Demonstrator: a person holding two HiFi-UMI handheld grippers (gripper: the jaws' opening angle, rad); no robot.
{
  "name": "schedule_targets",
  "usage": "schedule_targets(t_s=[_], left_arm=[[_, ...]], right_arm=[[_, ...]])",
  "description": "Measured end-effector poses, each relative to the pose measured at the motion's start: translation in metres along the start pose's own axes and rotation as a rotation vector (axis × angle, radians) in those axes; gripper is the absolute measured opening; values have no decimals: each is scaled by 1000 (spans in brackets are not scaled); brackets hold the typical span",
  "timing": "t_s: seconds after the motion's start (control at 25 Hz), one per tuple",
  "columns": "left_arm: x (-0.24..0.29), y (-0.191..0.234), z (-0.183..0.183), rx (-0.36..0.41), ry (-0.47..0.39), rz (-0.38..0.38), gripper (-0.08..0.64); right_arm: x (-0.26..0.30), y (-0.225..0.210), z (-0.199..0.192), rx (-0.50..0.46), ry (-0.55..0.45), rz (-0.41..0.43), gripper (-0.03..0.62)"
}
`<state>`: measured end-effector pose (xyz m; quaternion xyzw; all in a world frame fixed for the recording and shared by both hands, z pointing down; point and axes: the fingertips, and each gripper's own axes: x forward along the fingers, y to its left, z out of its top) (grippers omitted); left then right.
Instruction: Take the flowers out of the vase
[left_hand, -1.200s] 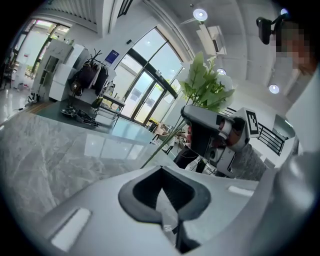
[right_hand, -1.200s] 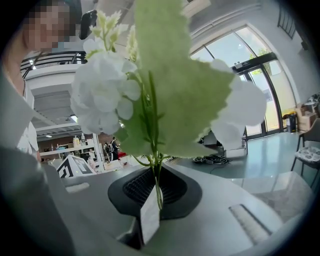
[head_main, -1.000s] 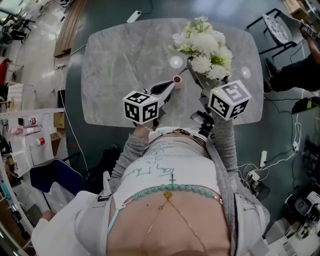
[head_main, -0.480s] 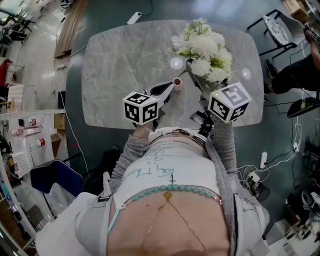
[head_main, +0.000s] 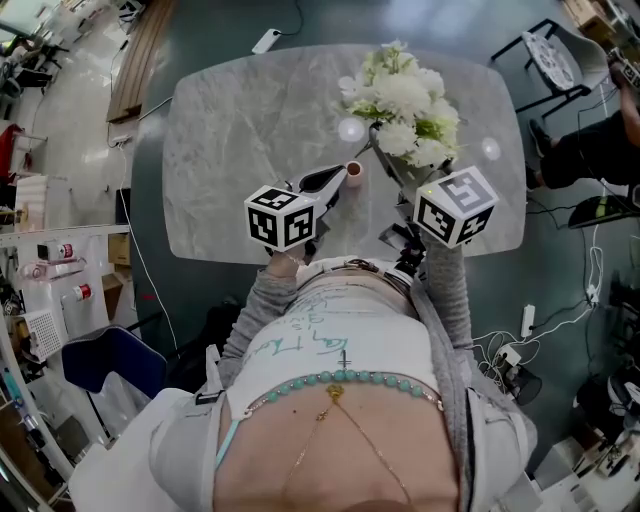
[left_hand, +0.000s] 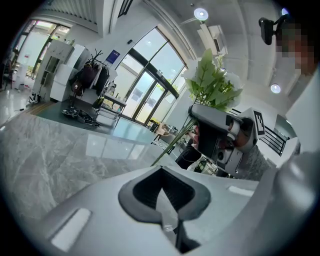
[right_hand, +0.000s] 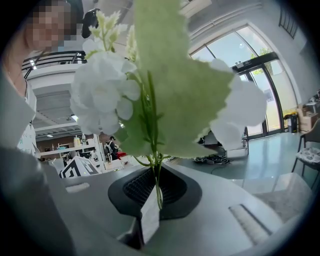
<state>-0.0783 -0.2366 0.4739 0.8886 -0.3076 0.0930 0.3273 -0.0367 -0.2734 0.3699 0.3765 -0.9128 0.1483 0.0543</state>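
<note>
Flowers (right_hand: 170, 100) — blooms running off the top edge, stem ends disappearing inside the right gripper (right_hand: 157, 195); left gripper (left_hand: 162, 200) is covering their lower stems.

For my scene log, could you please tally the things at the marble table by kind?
Grippers: 2 (left gripper, right gripper)
white flower bunch: 1
small vase: 1
marble table: 1
Total: 5

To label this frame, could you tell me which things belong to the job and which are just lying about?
Job: flowers, held by right gripper; left gripper, shut; table.
Lying about: black chair, blue chair, power strip, floor cables.
</note>
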Motion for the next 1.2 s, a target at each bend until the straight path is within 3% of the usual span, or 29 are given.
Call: schedule_targets(t_s=[1.2], left_arm=[[9,-2,2,-13,3,-5,0]], right_arm=[[3,-9,-13,-3,56,5,40]])
